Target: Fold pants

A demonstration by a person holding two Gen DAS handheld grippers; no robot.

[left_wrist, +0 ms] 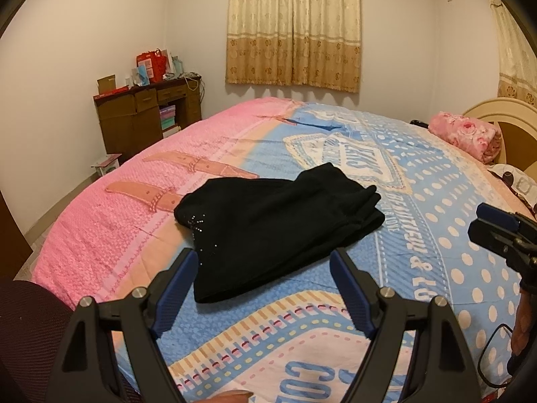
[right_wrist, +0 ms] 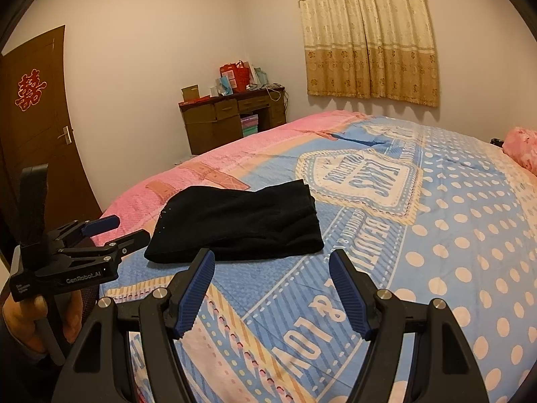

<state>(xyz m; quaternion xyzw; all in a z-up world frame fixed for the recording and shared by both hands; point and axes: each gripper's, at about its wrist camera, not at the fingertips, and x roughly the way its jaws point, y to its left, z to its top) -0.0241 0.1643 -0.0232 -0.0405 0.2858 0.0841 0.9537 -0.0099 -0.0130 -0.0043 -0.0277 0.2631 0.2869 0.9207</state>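
Black pants (left_wrist: 275,221) lie folded in a compact bundle on the bed, with small sparkly studs near their left corner. They also show in the right wrist view (right_wrist: 238,225). My left gripper (left_wrist: 265,268) is open and empty, hovering just in front of the pants' near edge. It also appears at the left of the right wrist view (right_wrist: 131,228). My right gripper (right_wrist: 272,268) is open and empty, just in front of the pants, to their right. Its tip shows at the right edge of the left wrist view (left_wrist: 486,221).
The bed has a pink and blue printed cover (left_wrist: 436,235). A pink floral rolled blanket (left_wrist: 466,134) lies by the headboard. A brown desk (left_wrist: 151,114) with red bags stands in the corner. A brown door (right_wrist: 40,134) is at the left. Curtains (left_wrist: 295,27) hang behind.
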